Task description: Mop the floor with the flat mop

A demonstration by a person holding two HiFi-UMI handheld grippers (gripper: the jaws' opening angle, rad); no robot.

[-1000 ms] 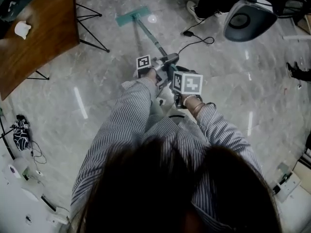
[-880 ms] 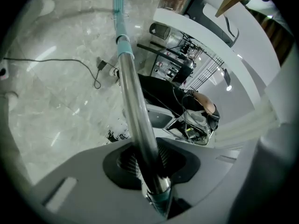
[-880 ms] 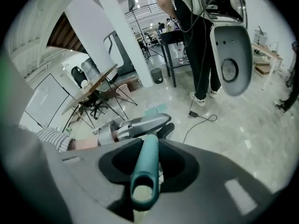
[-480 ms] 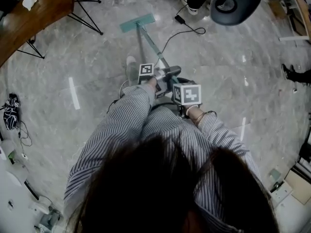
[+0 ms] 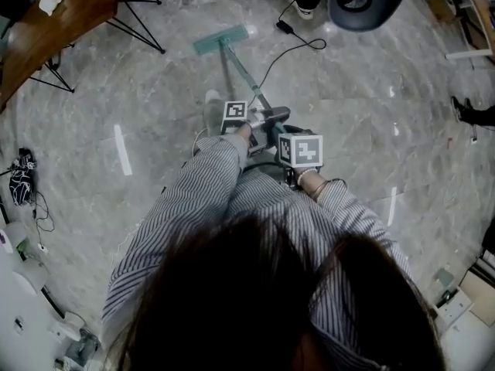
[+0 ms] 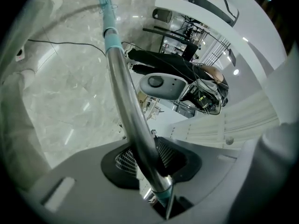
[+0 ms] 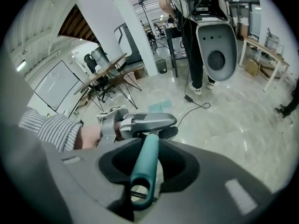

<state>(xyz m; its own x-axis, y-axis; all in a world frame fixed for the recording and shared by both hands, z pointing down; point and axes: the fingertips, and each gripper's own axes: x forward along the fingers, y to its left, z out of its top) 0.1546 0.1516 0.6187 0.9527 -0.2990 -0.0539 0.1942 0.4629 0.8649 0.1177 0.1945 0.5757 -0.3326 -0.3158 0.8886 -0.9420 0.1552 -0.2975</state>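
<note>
Teal flat mop working the floor
Right gripper fingers clamp its handle; left gripper fingers, just loosening, hug the pole; much floor likely remains.

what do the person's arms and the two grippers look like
Both arms wear grey-and-white pinstriped sleeves. The left gripper and right gripper are grey plastic with black pads inside, and each carries a white cube with black square markers. The left jaws have just been opening, with the mop pole between them.
</note>
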